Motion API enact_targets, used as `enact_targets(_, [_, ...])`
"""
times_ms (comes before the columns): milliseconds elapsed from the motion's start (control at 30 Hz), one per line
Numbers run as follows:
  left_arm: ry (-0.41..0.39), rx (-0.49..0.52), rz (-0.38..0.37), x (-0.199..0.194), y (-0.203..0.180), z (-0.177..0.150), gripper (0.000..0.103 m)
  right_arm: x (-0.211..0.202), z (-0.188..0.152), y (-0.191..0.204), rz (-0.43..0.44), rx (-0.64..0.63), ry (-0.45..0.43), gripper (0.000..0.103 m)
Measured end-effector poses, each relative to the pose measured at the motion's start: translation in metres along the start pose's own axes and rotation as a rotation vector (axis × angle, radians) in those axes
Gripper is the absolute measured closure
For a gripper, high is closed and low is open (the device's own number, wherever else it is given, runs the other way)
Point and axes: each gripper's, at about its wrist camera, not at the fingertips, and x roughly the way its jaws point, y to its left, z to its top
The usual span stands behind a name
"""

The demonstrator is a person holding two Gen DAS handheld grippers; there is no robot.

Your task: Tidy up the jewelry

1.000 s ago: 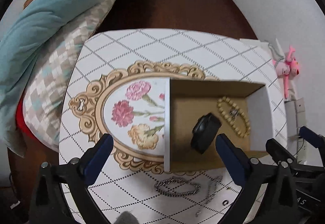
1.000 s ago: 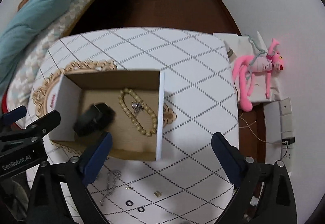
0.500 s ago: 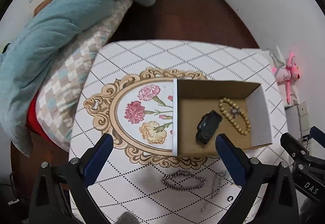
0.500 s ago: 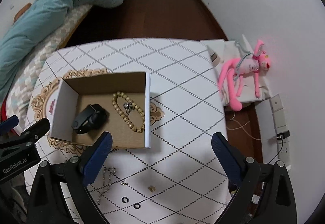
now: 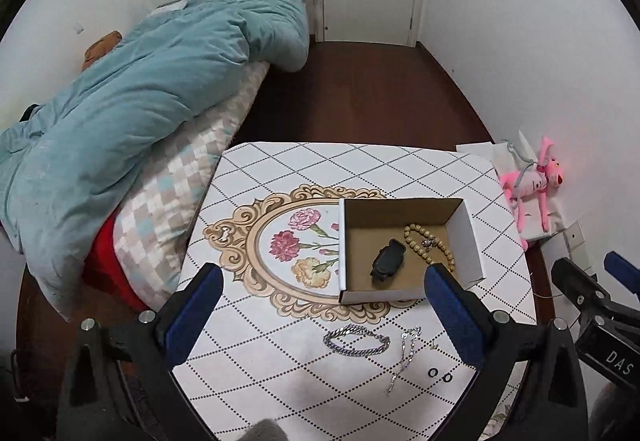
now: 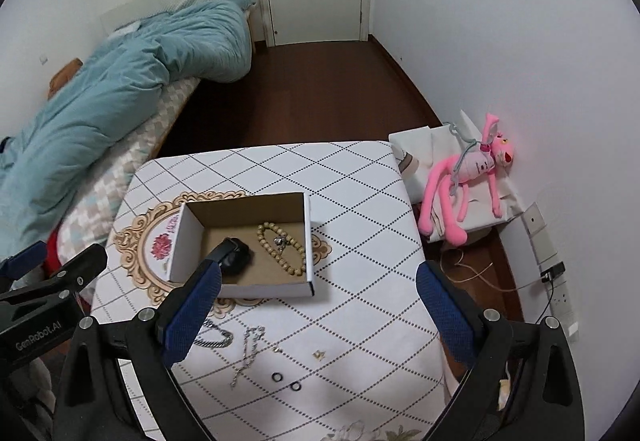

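both grippers, left gripper (image 5: 320, 305) and right gripper (image 6: 316, 305), spread empty above table (image 6: 360, 201) edge near box (image 6: 308, 241)

Matt cardboard box (image 5: 468, 241), shiny metal chain (image 5: 356, 340)

Both high, facing down — sharing table (image 5: 280, 381)

Left gripper (image 5: 322, 303): black frame, blue pads, silver screws. Right gripper (image 6: 318, 301): same build, "DAS" marking.
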Motion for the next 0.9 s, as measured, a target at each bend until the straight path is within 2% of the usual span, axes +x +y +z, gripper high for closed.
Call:
enact_targets(133, [0.008, 0.013, 0.016, 0.004, 0.001, -0.018, 0.000, 0.004, -0.020, -0.004, 0.017, 0.026, 0.030, 0.004])
enact_targets(300, [0.088, 0.033, 0.035, 0.031, 0.002, -0.058, 0.000, 0.033, -0.065, -0.009, 0.040, 0.056, 0.135, 0.005])
enact_targets(533, [0.224, 0.057, 0.069, 0.082, -0.002, -0.124, 0.000, 0.091, -0.136, -0.012, 0.090, 0.064, 0.274, 0.051])
enact_targets(700, [0.264, 0.071, 0.092, 0.101, -0.002, -0.147, 0.000, 0.113, -0.163, -0.007, 0.101, 0.037, 0.276, 0.057])
enact_targets(800, [0.273, 0.072, 0.101, 0.107, -0.001, -0.152, 0.000, 0.122, -0.170, 0.004, 0.104, 0.002, 0.265, 0.068])
enact_targets(900, [0.275, 0.081, 0.104, 0.109, -0.002, -0.155, 0.000, 0.120, -0.172, 0.015, 0.062, -0.056, 0.231, 0.078])
